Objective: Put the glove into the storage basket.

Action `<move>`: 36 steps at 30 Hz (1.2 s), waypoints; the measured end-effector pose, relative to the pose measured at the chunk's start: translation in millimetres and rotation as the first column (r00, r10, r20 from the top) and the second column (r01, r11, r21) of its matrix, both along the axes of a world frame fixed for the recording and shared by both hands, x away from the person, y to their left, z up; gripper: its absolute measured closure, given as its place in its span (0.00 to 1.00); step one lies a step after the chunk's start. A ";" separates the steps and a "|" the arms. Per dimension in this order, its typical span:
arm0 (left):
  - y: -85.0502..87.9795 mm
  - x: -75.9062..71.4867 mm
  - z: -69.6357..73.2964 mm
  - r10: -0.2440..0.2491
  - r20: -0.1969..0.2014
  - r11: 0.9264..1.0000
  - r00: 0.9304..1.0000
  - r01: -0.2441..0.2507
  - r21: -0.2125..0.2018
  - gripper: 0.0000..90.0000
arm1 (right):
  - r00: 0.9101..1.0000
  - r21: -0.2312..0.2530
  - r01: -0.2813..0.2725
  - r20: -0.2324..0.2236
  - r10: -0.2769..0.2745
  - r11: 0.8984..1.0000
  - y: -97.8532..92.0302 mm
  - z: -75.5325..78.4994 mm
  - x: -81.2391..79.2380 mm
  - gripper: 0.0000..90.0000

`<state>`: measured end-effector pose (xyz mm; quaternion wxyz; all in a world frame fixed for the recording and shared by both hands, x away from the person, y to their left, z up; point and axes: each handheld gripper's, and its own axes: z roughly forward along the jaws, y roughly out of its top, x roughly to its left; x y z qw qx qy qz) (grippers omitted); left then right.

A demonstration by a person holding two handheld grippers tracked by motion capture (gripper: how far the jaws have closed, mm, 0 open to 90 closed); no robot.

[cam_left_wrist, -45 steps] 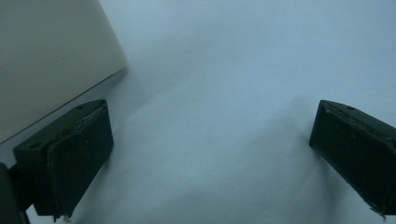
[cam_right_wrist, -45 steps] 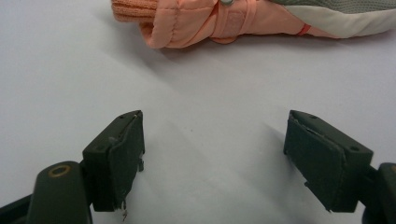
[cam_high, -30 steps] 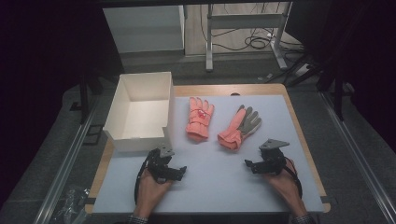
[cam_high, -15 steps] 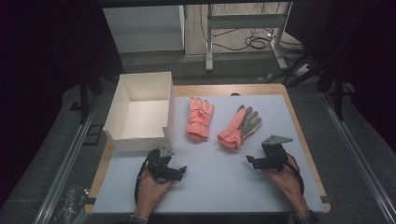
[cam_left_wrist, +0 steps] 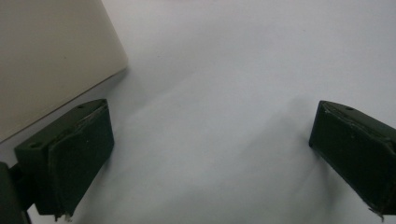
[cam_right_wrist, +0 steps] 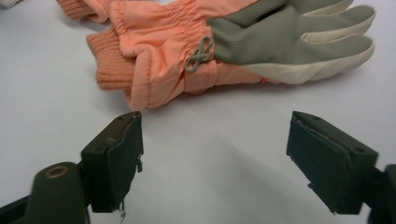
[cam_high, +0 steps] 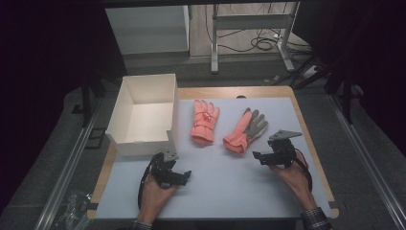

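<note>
Palm-up glove: flat on table, right of white box, beside other glove | right gripper: near its cuff, jaws wide, just closing slightly, nothing between | left gripper: by box, jaws apart, empty

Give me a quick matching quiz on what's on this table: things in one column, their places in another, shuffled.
Things:
1. white box
2. palm-down glove
3. palm-up glove
4. right tool

Places:
A. middle of the mat
B. far left corner
C. near right, in a hand
D. just ahead of the right tool

Pairs: 1-B, 2-A, 3-D, 4-C
</note>
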<state>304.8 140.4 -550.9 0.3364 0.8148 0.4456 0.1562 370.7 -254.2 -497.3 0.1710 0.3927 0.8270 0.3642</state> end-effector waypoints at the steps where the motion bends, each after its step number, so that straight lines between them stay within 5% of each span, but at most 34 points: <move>1: 0.0 0.0 0.0 0.000 0.000 1.000 1.000 0.000 0.000 0.00 | 1.000 0.006 -0.003 0.000 0.003 1.000 -0.1 1.6 1.8 0.23; 11: 0.0 0.0 0.0 0.000 0.000 1.000 1.000 0.000 0.000 0.00 | 0.999 0.023 -0.036 0.004 0.036 0.999 7.9 17.1 20.7 0.37; 18: 0.1 0.0 0.0 0.000 0.000 1.000 1.000 0.000 -0.001 0.00 | 1.000 0.009 -0.007 0.002 0.007 1.000 15.2 24.6 45.5 0.51; 23: 0.1 0.1 0.0 -0.001 -0.001 1.000 1.000 0.001 -0.001 0.00 | 1.000 0.004 0.015 -0.007 -0.015 1.000 21.1 26.9 65.4 0.52; 30: 0.1 0.0 0.0 -0.001 -0.001 1.000 1.000 0.001 -0.002 0.00 | 0.997 -0.029 0.066 -0.036 -0.067 0.997 32.2 14.4 92.2 0.43; 33: 0.1 0.0 0.0 -0.001 -0.001 1.000 1.000 0.001 -0.002 0.00 | 0.995 -0.092 0.081 -0.054 -0.087 0.992 35.0 5.1 99.2 0.43; 36: 0.1 0.0 0.0 -0.001 -0.001 1.000 1.000 0.001 -0.001 0.00 | 0.991 -0.062 0.087 -0.099 -0.093 0.994 33.6 -2.1 103.1 0.47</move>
